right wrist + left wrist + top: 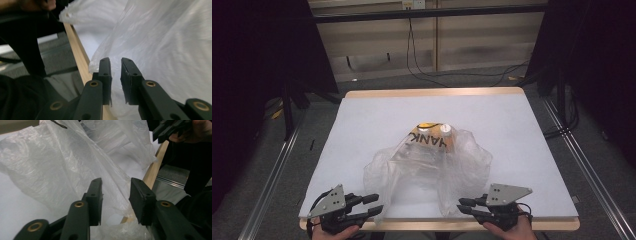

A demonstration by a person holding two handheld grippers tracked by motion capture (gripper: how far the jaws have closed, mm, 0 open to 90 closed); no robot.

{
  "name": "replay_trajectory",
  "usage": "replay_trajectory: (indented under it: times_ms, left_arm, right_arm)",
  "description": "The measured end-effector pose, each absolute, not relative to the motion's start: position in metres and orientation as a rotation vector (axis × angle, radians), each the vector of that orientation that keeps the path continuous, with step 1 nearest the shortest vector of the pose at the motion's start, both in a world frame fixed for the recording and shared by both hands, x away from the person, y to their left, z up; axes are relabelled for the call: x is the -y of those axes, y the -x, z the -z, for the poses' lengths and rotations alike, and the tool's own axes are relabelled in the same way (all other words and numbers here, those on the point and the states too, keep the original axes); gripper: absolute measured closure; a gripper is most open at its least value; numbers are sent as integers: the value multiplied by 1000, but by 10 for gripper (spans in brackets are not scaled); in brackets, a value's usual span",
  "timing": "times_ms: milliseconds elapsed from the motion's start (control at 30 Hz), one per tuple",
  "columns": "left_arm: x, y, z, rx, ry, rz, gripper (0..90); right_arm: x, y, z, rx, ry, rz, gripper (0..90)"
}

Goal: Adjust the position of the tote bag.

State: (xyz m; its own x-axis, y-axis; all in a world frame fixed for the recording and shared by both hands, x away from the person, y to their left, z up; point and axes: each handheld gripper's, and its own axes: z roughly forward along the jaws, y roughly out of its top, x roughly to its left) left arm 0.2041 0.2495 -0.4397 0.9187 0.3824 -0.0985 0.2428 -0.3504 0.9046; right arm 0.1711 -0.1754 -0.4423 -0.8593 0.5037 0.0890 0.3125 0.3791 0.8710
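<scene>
Matte black left hand-held gripper [373,203] and right hand-held gripper [465,205] flank the bag's near edge, jaws parted, holding nothing. Thin crinkled clear plastic bag [427,167] lies mid-worktop [522,130]. Behind it, an orange lettered package [432,136], partly veiled, unidentifiable.

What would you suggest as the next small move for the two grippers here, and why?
Probably ease the left gripper forward and close it on the plastic bag. Its jaws stand open with the bag's near edge lying between them at the table edge, nothing yet pinched. The right gripper, jaws narrowly apart, sits at the bag's other near corner, so both could then grip it.
</scene>
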Motion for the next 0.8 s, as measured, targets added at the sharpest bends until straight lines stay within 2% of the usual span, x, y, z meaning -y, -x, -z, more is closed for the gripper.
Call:
replay_trajectory:
  times_ms: [133,200,367,467,667,800]
  left_arm:
    - [-241,-204,442,-429,-2010,-140,570]
    - [-238,-204,443,-401,-2020,-120,675]
    - [-227,-209,447,-406,-2046,-90,613]
    - [-223,-210,450,-418,-2077,-76,566]
    - [-221,-213,453,-431,-2126,-64,551]
    - [-217,-214,456,-413,-2169,-56,531]
  right_arm:
    - [165,-182,452,-2511,-719,-1442,733]
    - [161,-187,457,-2548,-716,-1426,720]
    - [159,-193,465,-2589,-713,-1392,712]
    - [157,-194,473,-2626,-709,-1337,651]
    - [152,-196,481,-2666,-707,-1283,604]
    - [150,-196,482,-2669,-700,-1257,621]
